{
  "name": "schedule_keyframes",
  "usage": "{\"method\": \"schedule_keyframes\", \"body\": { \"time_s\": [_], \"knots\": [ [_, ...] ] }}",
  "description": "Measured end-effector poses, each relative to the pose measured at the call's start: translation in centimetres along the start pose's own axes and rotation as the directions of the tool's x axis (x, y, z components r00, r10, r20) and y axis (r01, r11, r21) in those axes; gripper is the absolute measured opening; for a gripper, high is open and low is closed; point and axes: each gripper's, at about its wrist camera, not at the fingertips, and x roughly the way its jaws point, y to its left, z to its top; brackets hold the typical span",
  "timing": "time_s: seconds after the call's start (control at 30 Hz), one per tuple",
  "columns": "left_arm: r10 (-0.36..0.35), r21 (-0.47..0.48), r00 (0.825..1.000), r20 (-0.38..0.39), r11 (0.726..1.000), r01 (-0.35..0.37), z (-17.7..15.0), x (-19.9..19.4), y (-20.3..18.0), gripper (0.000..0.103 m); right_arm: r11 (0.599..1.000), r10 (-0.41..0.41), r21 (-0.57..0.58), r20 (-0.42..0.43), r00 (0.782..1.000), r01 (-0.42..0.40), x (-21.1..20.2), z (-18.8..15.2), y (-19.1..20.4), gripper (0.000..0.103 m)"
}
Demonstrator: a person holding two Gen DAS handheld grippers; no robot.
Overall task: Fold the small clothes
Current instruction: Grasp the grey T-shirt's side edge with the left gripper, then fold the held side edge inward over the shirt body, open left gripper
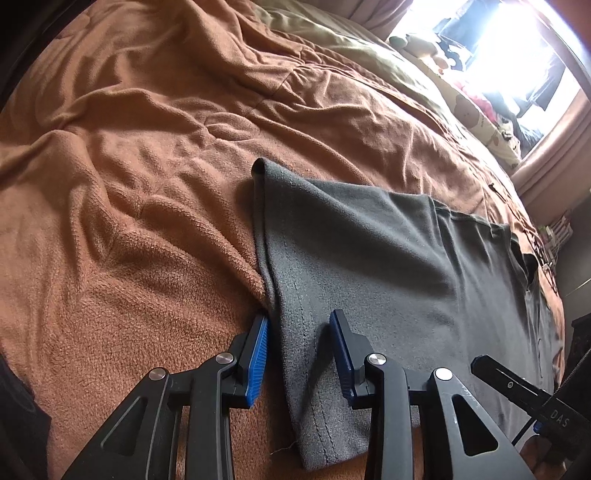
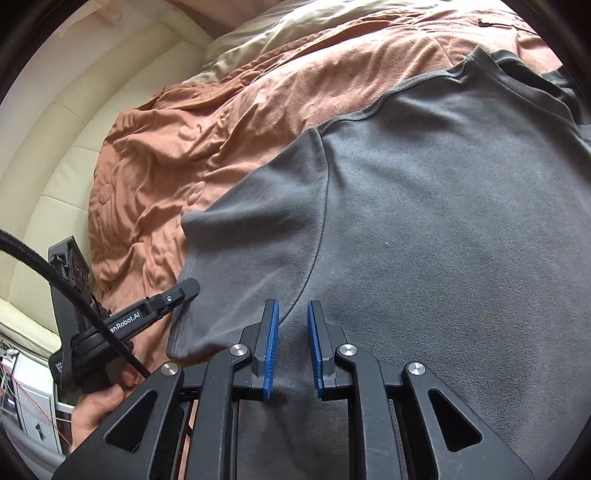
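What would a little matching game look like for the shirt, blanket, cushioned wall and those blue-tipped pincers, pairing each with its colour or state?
Things:
1. grey short-sleeved T-shirt
2. rumpled orange-brown fleece blanket
3. padded cream headboard
4. left gripper with blue pads

Descriptions:
A. pale and cushioned, at the far edge of the bed
B. open, straddling a stitched hem
C. wrinkled, covering the bed
D. spread flat, one sleeve sticking out

Pairs: 1-D, 2-C, 3-A, 4-B

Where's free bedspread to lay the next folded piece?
Free: the brown blanket left of the grey shirt's sleeve hem, running up to the olive bedding. Crowded: the shirt itself, where the left gripper and right gripper both sit.
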Motion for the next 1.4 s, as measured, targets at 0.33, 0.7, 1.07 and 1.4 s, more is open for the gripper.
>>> {"method": "schedule_keyframes", "body": {
  "time_s": [0.33, 0.7, 1.07, 1.4],
  "knots": [
    [0.008, 0.103, 1.0, 0.02, 0.995, -0.01, 1.7, -3.2, -3.3, 0.006, 0.997, 0.072, -0.026, -0.087, 0.994, -0.074, 1.0, -0.1, 0.0, 0.004],
    [-0.018, 0.218, 0.999, 0.039, 0.976, 0.009, 2.4, -6.0, -11.1, 0.006, 0.995, 0.095, 0.003, -0.024, 0.995, -0.095, -4.4, -0.7, -3.0, 0.064],
    [-0.033, 0.327, 0.999, 0.013, 0.945, 0.027, 1.1, -5.4, -18.7, 0.006, 0.988, 0.059, 0.139, 0.1, 0.993, -0.073, -10.4, 1.1, -7.2, 0.064],
    [-0.152, 0.401, 0.982, -0.113, 0.897, 0.185, -2.2, -3.2, -24.2, 0.006, 0.974, -0.001, 0.223, 0.111, 0.994, -0.024, -14.0, 1.1, -11.1, 0.064]
  ]
}}
